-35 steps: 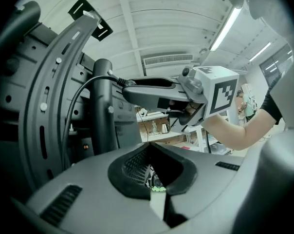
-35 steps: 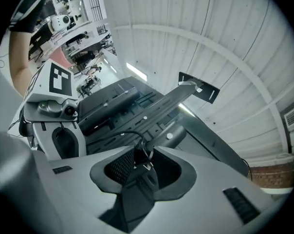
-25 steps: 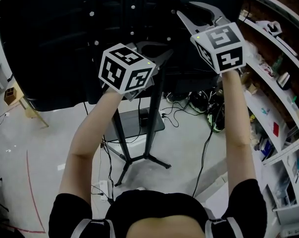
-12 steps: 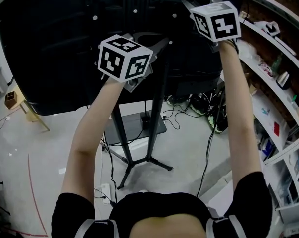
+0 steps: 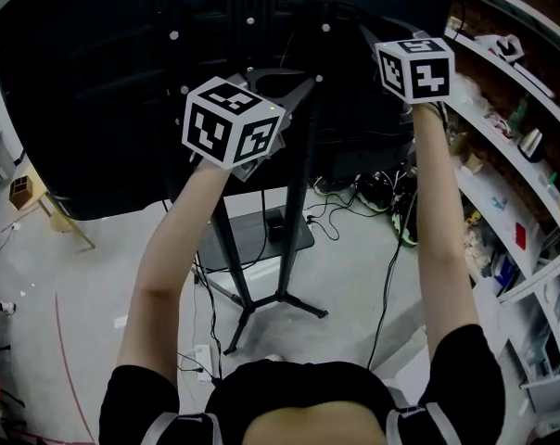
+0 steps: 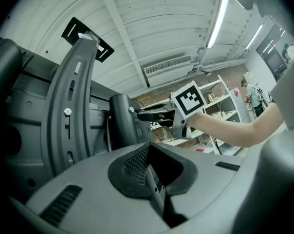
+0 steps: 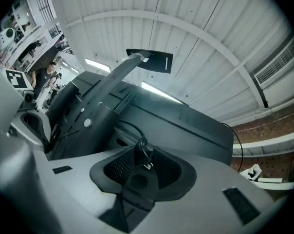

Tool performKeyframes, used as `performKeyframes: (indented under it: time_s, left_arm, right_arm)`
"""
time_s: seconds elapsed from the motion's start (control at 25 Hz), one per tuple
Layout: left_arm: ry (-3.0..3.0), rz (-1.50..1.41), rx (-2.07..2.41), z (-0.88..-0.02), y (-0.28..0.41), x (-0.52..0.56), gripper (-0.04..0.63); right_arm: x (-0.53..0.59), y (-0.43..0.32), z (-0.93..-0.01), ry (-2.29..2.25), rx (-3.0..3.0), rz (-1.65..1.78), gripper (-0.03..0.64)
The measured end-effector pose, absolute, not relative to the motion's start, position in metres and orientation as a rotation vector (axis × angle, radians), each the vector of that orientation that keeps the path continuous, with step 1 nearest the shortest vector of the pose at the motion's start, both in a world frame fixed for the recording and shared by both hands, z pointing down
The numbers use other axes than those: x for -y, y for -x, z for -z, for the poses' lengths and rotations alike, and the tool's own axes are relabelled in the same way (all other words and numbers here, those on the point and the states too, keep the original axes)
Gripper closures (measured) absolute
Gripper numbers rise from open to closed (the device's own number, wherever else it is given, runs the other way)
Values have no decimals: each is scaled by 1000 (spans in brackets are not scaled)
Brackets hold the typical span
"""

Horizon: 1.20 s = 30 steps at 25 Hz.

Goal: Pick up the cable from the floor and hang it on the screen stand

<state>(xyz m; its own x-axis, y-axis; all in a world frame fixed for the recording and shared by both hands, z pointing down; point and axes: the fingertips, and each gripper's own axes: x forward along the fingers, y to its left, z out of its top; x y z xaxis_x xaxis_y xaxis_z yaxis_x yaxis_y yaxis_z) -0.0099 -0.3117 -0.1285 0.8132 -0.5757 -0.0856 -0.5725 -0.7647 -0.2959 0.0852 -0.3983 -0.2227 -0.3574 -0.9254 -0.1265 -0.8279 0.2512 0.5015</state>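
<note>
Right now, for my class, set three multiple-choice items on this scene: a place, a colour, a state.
1. Where is the right gripper? A on the floor; B up at the screen's back; C on a shelf.
2. What colour is the cable? A black; B red; C white.
3. The right gripper's jaws are: A wide apart, empty; B shut on the cable; C out of view.
Key: B, its cube sits high against the dark screen; A, it shows black; B, the cable sits pinched between the jaws.
</note>
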Motion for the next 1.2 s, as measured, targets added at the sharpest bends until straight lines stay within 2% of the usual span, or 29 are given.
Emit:
performKeyframes:
  time_s: [0.4, 0.88, 1.12, 1.2]
  left_arm:
    - [2738, -44, -854, 108, 22, 304, 589]
    - [2777, -176, -823, 89, 27, 280, 589]
    - [2729, -176, -820, 55, 30, 256, 588]
    - [2714, -170, -825, 38, 30, 248, 588]
  right_arm:
    - [384, -64, 149, -1635, 2446, 645, 480]
    - [362, -62, 136, -1831, 2496, 741, 480]
    - [321, -86, 71, -1920, 2700, 430, 479]
    - [300, -84, 45, -1913, 2770, 324, 512]
